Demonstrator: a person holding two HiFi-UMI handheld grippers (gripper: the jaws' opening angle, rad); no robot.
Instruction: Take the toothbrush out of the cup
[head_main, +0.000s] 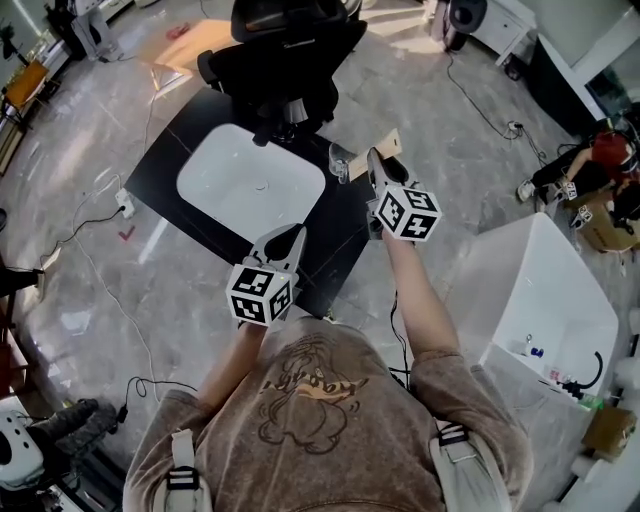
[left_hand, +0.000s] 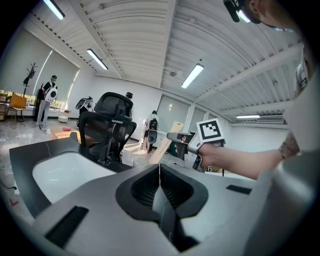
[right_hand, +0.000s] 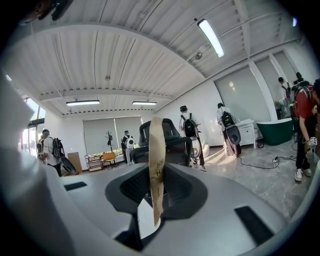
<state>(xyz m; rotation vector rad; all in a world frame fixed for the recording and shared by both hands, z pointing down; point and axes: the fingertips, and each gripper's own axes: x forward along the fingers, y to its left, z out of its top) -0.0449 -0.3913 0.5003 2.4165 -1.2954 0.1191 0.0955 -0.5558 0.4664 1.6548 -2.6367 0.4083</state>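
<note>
**Over the black vanity counter, the toothbrush is gripped but the lift is not proven clear**

At the left, the left gripper hovers above the counter's near edge, beside the white oval sink basin. Its jaws are pressed together with nothing between them, so it plays no part yet.

Further right, the small clear cup stands on the counter behind the basin.

Just right of the cup, the flat tan toothbrush with dark print is pinched edge-on between the narrow jaws of the right gripper. It slants from them down towards the cup. Its lower end is close to the rim, and I cannot tell whether it has cleared it.

By my reckoning the grasp is done. What remains is to carry the toothbrush fully away from the cup.
</note>
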